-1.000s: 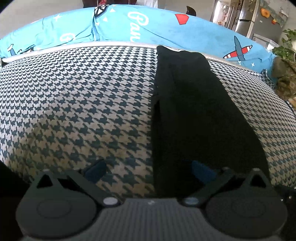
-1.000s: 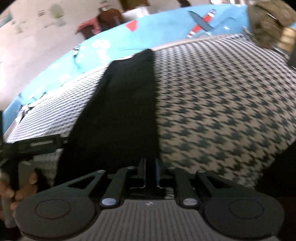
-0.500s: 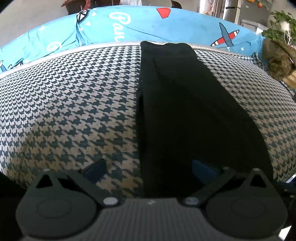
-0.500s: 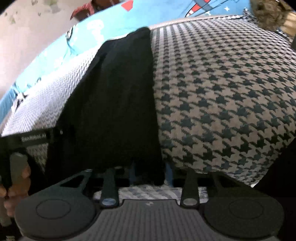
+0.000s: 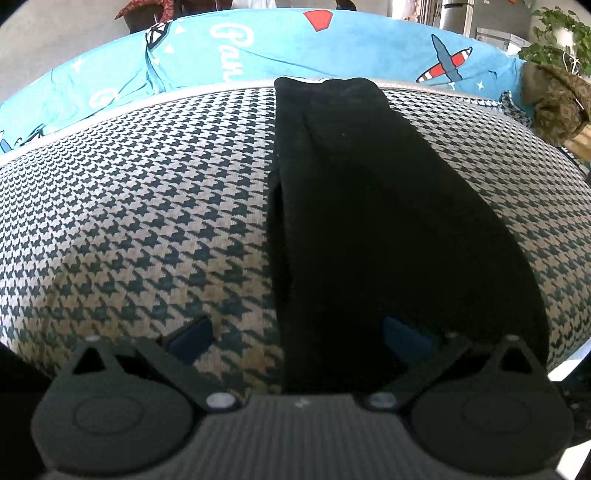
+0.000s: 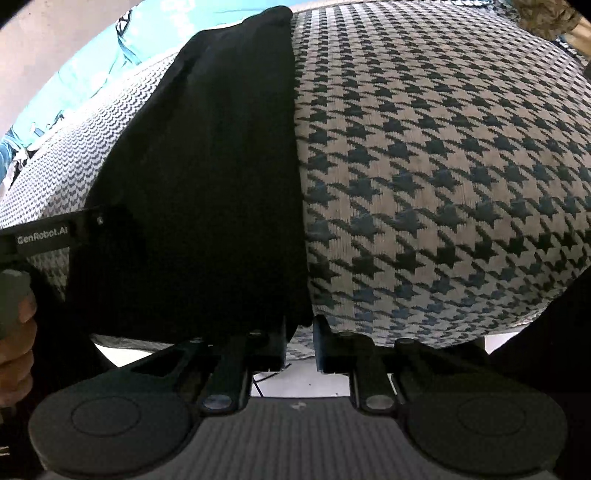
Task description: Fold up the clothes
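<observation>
A long black garment (image 5: pixel 369 221), folded lengthwise, lies on the houndstooth cover (image 5: pixel 129 221) and runs from the near edge to the far edge. My left gripper (image 5: pixel 297 336) is open at the near edge, and the garment's left edge lies between its blue pads (image 5: pixel 192 334). In the right wrist view the garment (image 6: pixel 221 184) fills the left half. My right gripper (image 6: pixel 301 330) is shut on its near right corner at the cover's edge (image 6: pixel 443 166). The left gripper's body (image 6: pixel 44 236) and the hand holding it (image 6: pixel 14 325) show at the far left.
Blue bedding (image 5: pixel 258 48) printed with planes lies behind the houndstooth cover. A brown mottled lump (image 5: pixel 554 110) and a potted plant (image 5: pixel 557 33) sit at the far right. White floor (image 6: pixel 295 380) shows below the cover's near edge.
My right gripper dropped to the near edge, opened around the garment's right corner, then shut on it. My left gripper stayed open and shifted slightly along the near edge.
</observation>
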